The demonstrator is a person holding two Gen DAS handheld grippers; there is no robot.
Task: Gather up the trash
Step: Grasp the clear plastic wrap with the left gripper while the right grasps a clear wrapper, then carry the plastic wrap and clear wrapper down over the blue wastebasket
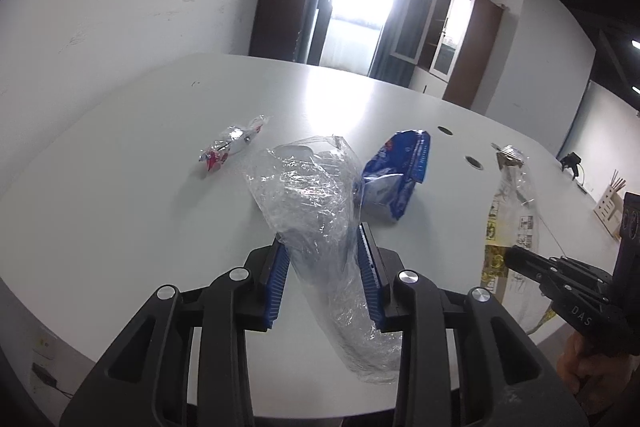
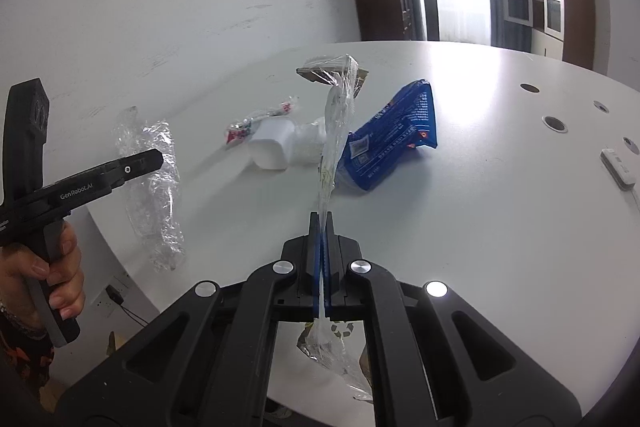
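LOC: office/mtg rm | EVID: large white conf table [image 2: 500,207] w/ cable grommets [image 2: 554,123], glass-door cabinets [image 1: 444,39] upper right

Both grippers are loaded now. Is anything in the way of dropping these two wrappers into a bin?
Cannot say: no bin shows in either view. The left gripper holds a crumpled clear bag, the right gripper a clear printed wrapper, both above the white table.

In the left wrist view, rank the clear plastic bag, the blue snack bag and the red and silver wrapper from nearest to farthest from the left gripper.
1. Clear plastic bag: between the left gripper pads, held.
2. Blue snack bag: just beyond, to the right.
3. Red and silver wrapper: farthest, off to the left on the table.
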